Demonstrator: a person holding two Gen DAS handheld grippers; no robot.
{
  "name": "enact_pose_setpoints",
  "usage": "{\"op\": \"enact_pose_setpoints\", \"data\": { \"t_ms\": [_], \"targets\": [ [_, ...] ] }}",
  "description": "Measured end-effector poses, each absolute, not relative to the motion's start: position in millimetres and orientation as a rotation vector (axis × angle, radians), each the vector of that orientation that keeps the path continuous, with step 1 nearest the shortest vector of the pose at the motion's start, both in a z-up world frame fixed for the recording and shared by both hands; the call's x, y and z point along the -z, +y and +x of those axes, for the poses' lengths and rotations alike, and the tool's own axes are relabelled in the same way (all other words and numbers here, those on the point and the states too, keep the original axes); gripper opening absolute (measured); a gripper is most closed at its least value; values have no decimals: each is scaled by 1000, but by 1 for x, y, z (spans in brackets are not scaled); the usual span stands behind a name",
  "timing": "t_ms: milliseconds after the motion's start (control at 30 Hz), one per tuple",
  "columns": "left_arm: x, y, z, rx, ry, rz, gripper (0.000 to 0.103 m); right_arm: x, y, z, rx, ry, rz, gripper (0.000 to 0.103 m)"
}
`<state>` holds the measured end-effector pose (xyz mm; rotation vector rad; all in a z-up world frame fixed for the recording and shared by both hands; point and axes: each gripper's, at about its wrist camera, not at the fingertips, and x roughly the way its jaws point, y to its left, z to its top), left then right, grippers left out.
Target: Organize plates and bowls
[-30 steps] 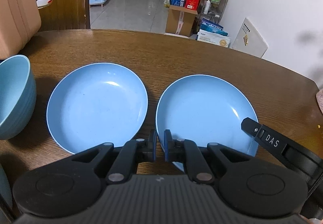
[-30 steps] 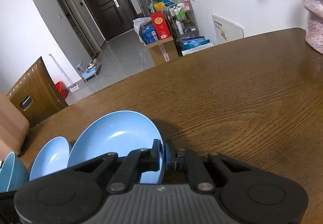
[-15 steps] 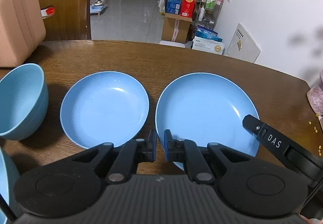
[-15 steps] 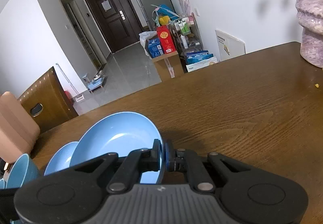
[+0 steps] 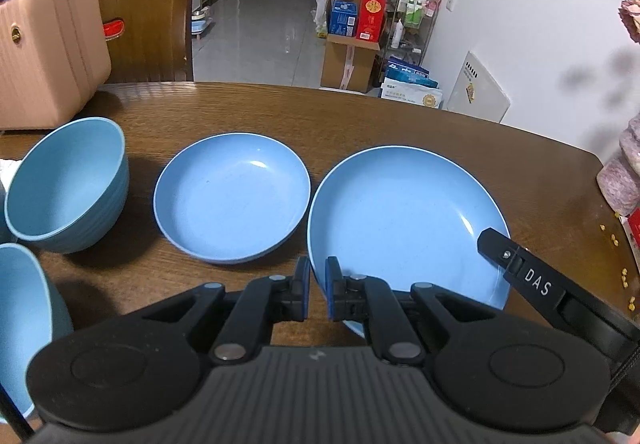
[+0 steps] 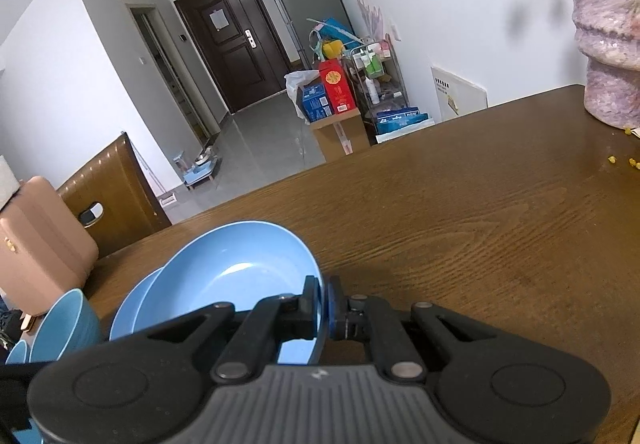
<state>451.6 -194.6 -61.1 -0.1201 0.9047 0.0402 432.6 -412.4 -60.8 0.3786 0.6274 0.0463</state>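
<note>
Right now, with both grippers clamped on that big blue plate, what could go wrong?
1. The left hand-held gripper and right hand-held gripper pinch only the large plate's thin rim, so it may slip.
2. The smaller plate sits beside it; a swing could knock it.
3. The vase nearby could be bumped.

Each view looks forward and down along its own gripper's black fingers, close over the brown wooden table (image 5: 400,116). The left view faces steeply onto it. The right view is flatter, showing more room. Both share the large round blue plate (image 5: 400,212) (image 6: 240,268) at their fingertips, and the dark wooden door (image 6: 232,40) far ahead.
</note>
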Motion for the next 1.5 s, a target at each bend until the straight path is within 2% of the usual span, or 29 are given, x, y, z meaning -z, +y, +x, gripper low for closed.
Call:
{"op": "enact_pose_setpoints", "data": {
  "t_ms": [1500],
  "targets": [
    [21, -159, 305, -86, 870, -146, 9, 18, -370, 295, -121, 613, 313, 5]
  ]
}}
